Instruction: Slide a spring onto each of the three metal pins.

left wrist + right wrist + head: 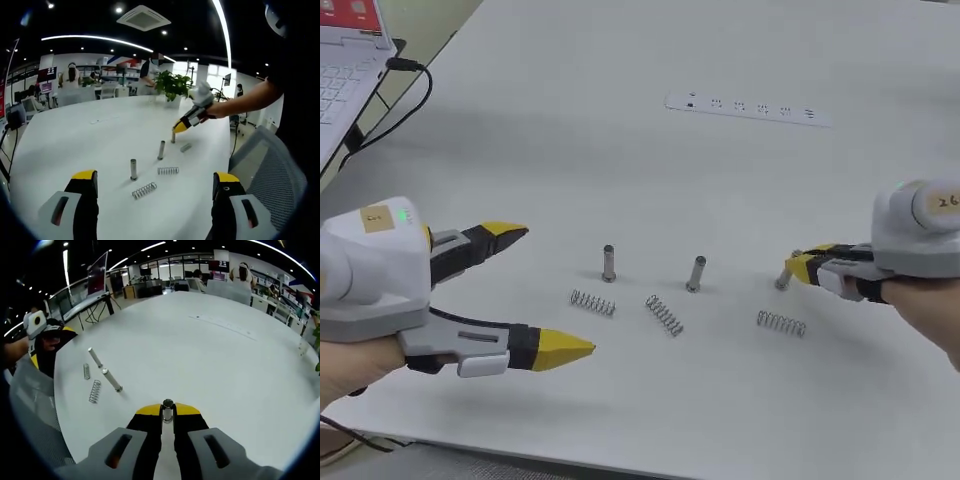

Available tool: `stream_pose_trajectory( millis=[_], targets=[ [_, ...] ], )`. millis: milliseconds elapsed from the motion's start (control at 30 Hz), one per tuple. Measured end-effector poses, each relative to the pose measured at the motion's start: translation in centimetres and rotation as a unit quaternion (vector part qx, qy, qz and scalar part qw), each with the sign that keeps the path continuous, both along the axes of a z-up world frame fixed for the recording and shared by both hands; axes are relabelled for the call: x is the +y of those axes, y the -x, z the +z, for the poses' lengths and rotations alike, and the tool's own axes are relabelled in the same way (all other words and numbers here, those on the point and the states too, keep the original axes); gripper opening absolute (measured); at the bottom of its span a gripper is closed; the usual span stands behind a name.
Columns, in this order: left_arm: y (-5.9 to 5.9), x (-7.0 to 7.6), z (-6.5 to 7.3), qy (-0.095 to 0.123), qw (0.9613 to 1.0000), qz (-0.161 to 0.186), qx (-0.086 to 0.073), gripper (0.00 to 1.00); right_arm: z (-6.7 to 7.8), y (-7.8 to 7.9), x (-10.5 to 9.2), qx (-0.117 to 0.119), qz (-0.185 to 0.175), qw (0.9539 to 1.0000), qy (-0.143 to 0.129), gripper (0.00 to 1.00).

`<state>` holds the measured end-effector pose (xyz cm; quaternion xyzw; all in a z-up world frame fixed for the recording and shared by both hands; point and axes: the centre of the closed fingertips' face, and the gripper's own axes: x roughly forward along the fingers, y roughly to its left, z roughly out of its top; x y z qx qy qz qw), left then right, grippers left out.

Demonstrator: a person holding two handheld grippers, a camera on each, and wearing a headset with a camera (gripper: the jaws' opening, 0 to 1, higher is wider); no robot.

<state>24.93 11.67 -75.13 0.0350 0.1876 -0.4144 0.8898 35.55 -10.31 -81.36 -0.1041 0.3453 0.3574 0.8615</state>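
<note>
Two pins [609, 263] [696, 273] upright on tabletop [620, 160] w/ 3 springs [592, 303] [663, 315] [781, 323]; R tool [790, 268] clamps 3rd pin [168, 403], L tool [558, 290] wide open, empty.

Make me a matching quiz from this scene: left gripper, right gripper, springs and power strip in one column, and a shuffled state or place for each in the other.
Column one:
1. left gripper
2. right gripper
3. springs
4. power strip

Column two:
A. lying loose on the table
B. shut on a pin
C. open, holding nothing
D. at the table's far side

Pairs: 1-C, 2-B, 3-A, 4-D
</note>
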Motion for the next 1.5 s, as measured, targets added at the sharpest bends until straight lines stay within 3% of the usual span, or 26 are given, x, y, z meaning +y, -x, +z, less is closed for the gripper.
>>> stream_pose_trajectory(
  millis=[800,1500],
  targets=[
    [0.2,-0.1,-0.1,0.005,1.0000,0.004,0.000,0.93,0.4,1.2,-0.3,-0.013,0.040,0.9984,0.038,0.06],
    [0.1,-0.1,0.0,0.008,1.0000,0.004,0.001,0.93,0.4,1.4,0.0,-0.008,0.051,0.9980,0.036,0.06]
  ],
)
